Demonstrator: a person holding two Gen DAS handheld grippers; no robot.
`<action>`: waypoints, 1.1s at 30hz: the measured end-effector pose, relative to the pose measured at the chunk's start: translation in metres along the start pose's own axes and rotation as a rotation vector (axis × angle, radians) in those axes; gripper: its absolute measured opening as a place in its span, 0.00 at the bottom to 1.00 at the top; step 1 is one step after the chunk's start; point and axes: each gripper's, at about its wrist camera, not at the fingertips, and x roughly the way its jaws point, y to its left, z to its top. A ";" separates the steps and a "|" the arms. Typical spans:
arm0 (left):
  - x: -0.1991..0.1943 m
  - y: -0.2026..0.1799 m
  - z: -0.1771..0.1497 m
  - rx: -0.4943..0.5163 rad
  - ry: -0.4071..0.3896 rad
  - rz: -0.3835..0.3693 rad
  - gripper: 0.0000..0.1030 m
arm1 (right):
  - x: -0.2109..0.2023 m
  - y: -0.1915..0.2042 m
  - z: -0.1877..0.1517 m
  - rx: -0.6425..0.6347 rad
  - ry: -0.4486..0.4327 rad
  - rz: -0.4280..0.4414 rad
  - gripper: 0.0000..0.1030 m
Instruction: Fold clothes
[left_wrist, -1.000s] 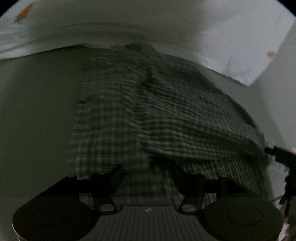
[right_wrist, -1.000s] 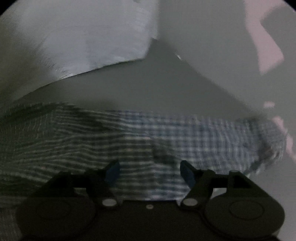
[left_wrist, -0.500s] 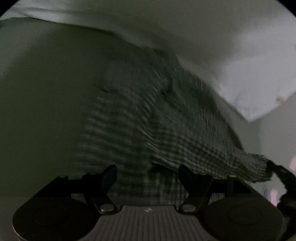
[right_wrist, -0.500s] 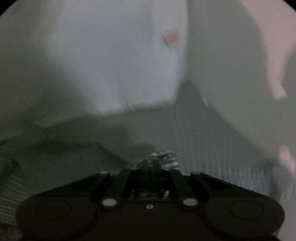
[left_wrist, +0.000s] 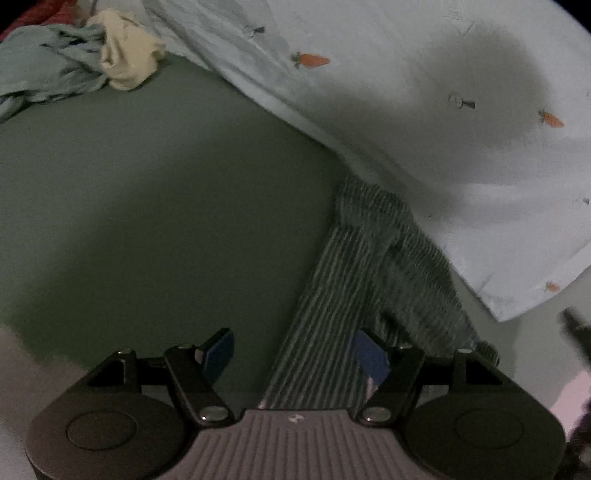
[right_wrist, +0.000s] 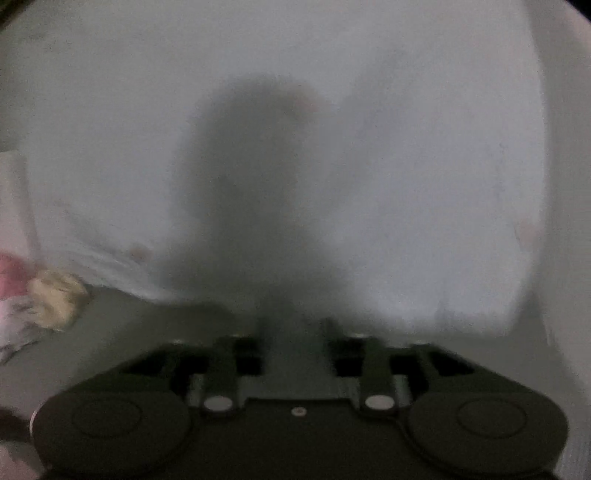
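**Dim green bed, checked garment at right**

Green bed surface (left_wrist: 155, 206) fills the left wrist view; teal cloth (left_wrist: 44, 74) & cream bundle (left_wrist: 127, 62) crumpled far left, well apart from the work. Left gripper (left_wrist: 295, 354): fingers (left_wrist: 219, 350) spread wide, nothing pinched; checked garment (left_wrist: 354, 280) runs up between them, lying by the carrot-print sheet (left_wrist: 424, 92). Right gripper (right_wrist: 295, 339): blurred, fingers just been opening, part-spread w/ nothing visible between; pale sheet ahead.
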 end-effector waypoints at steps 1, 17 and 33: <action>-0.002 -0.001 -0.006 0.017 0.014 0.007 0.72 | 0.009 -0.015 -0.013 0.069 0.052 -0.040 0.42; 0.006 -0.027 -0.060 0.204 0.203 0.108 0.72 | 0.146 -0.093 -0.066 -0.106 0.206 -0.262 0.39; -0.025 0.011 -0.011 0.096 0.024 0.081 0.72 | -0.055 0.110 -0.105 -0.585 0.255 0.838 0.07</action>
